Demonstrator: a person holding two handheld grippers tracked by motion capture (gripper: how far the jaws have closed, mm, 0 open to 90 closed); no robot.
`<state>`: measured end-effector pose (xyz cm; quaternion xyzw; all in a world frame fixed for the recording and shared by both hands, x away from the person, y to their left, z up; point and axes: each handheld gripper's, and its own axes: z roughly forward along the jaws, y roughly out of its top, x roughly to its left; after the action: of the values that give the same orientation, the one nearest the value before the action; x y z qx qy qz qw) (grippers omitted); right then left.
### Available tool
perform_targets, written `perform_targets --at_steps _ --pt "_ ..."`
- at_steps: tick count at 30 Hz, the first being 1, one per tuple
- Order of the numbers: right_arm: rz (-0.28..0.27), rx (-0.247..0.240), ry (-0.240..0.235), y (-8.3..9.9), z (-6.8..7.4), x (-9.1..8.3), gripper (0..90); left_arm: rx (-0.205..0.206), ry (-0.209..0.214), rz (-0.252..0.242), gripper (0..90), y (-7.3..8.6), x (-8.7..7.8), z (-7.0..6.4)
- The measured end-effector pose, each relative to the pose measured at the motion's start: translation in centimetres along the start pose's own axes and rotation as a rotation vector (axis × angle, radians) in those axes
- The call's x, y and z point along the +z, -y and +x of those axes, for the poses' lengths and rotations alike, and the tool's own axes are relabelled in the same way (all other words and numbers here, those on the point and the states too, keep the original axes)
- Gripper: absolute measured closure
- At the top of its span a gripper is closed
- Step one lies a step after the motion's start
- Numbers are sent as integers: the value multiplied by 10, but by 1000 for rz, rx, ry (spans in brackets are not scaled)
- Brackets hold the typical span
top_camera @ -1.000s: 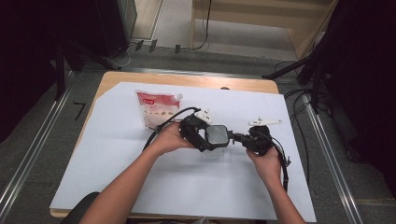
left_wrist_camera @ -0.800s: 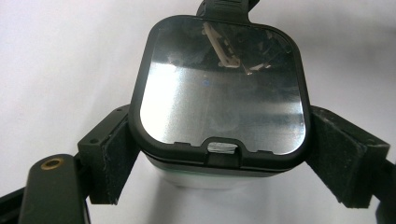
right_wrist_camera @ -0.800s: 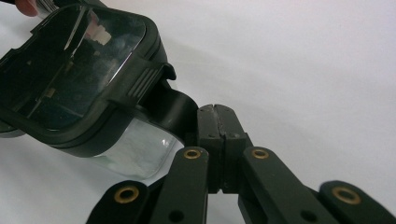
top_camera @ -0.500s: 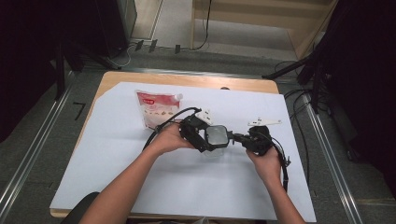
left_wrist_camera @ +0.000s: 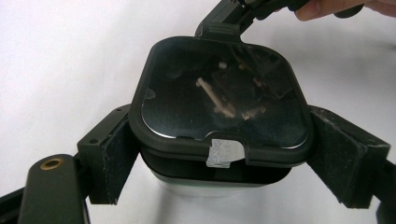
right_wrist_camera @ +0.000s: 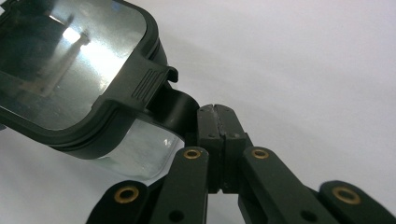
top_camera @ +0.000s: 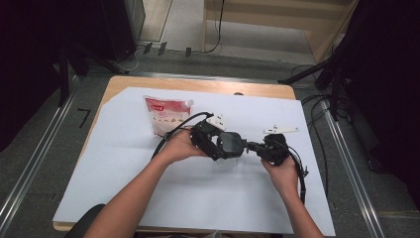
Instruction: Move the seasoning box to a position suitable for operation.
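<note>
Clamping a small clear container between its padded jaws, the left gripper holds it near the middle of the white-covered surface. In the left gripper view the container's dark lid sits between the two black pads, one pressed to the body at 9 o'clock and the other at 3 o'clock. A strip of pale tape lies on the lid's near edge at 6 o'clock, and the lid's glossy top reflects blurred shapes that cannot be made out.

The right gripper comes in from 3 o'clock in the high view, its jaws brought together. In the right gripper view they meet with no visible gap, and a black latch tab hanging from the lid's ribbed edge lies against the left side of the tips at about 10 o'clock. Whether the tab is actually pinched between them cannot be told. In the left gripper view the same gripper shows at 12 o'clock, reaching the lid's far edge.

Beyond the left hand, at about 11 o'clock from the container, a red and white pouch lies flat on the surface, well apart from the container. The cable of the left gripper loops across the pouch's lower corner. The right hand holds its gripper from 5 o'clock.
</note>
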<state>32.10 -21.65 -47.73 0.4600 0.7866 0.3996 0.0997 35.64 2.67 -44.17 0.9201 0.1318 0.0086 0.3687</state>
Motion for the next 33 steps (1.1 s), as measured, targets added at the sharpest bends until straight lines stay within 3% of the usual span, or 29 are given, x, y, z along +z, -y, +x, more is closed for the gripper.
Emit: perform_targets --at_steps 14,15,16,17,20,28,30,33 --pt "1 7 -7 1 1 -2 900 16 -9 -10 174 -9 -5 -5" --pt "1 7 -7 1 1 -2 900 -1 24 -32 201 -9 -6 -4" --pt "0 6 -12 1 1 -2 900 -21 84 -64 309 -10 -9 -3" --pt "1 3 -12 1 2 -1 900 -26 88 -84 390 -11 -12 -3" --pt "-1 -3 -11 1 3 -1 900 -1 78 -67 403 -15 -12 -7" --pt "-4 -3 -19 1 2 -2 900 0 90 -38 552 -22 -15 -13" --pt "-4 -3 -25 1 2 -3 900 -13 126 -34 626 -23 -15 -13" --pt "-2 3 -29 1 2 -3 900 47 107 -14 690 -25 -16 -18"
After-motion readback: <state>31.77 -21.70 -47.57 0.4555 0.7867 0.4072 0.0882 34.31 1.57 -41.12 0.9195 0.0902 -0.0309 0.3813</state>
